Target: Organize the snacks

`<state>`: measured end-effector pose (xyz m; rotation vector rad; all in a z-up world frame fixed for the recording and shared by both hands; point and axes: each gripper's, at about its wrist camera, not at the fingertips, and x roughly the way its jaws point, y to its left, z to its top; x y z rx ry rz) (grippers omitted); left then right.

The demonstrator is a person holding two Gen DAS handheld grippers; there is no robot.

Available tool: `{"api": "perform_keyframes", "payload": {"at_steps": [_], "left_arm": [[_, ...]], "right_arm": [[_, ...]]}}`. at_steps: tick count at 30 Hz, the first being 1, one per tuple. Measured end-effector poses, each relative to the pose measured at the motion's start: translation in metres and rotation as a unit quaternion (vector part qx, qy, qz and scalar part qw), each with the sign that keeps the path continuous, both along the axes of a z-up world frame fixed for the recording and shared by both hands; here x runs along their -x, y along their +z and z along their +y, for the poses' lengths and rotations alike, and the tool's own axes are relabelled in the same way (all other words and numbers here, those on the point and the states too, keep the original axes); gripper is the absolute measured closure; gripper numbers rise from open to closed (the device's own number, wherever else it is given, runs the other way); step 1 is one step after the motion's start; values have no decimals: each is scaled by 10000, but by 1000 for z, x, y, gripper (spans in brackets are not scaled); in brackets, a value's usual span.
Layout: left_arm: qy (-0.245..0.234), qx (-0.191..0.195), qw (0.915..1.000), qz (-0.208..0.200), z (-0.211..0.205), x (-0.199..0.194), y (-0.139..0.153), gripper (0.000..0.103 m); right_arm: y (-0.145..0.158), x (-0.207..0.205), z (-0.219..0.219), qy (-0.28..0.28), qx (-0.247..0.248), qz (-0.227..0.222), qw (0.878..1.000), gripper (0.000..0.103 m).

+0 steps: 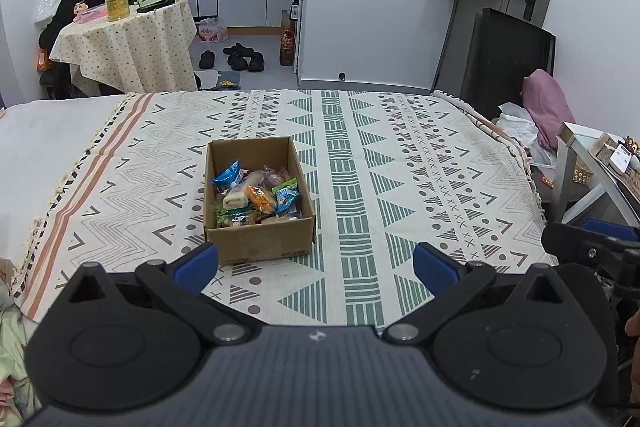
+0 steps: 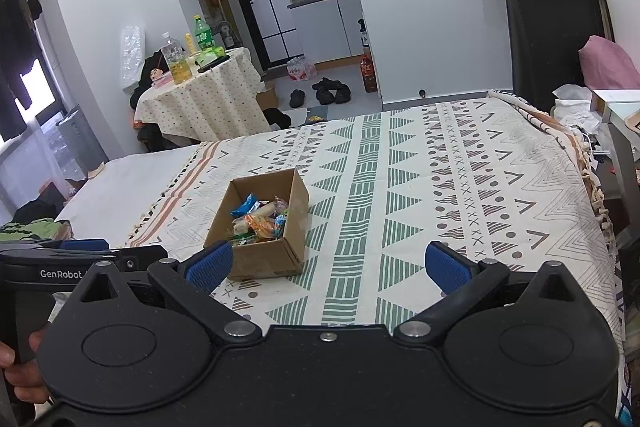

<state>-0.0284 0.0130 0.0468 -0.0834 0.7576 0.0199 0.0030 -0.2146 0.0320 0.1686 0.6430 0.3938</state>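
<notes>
An open cardboard box [image 1: 256, 245] stands on the patterned blanket [image 1: 400, 187] and holds several wrapped snacks [image 1: 256, 195], blue, orange and green among them. My left gripper [image 1: 316, 269] is open and empty, just in front of the box, its left pad beside the box's near left corner. In the right wrist view the box [image 2: 264, 255] and its snacks [image 2: 262, 221] sit ahead to the left. My right gripper [image 2: 328, 267] is open and empty, its left pad next to the box's near corner. The left gripper's body [image 2: 80, 259] shows at the left edge.
The blanket covers a bed with white sheet [image 1: 48, 139] at the left. Beyond stand a small round table [image 1: 128, 43] with bottles, shoes [image 1: 240, 57] on the floor, and a black chair [image 1: 508, 59]. A white shelf [image 1: 592, 163] stands at the right.
</notes>
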Motion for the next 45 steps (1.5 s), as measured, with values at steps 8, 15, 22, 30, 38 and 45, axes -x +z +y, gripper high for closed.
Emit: {"api": "perform_keyframes", "payload": {"at_steps": [8,15,22,30,38,45], "left_arm": [[37,16,10000,-21,-1,-1,2,0],[34,18,10000,-9,1,0,2,0],[32,26,10000,-18,1,0,2,0],[7,22,10000,-15,-2,2,2,0],[24,14,10000,2,-2,2,1,0],[12,11,10000,4,-1,3,1,0]], "right_arm": [[0,0,0,8,3,-2,10000,0],[-1,-2,-1,40,18,12,10000,0],[-1,-2,-2,44,-8,21,10000,0],[-2,0,1,29,-2,16,10000,0],[-2,0,1,34,0,12,10000,0],[-3,0,1,25,6,16,10000,0]]}}
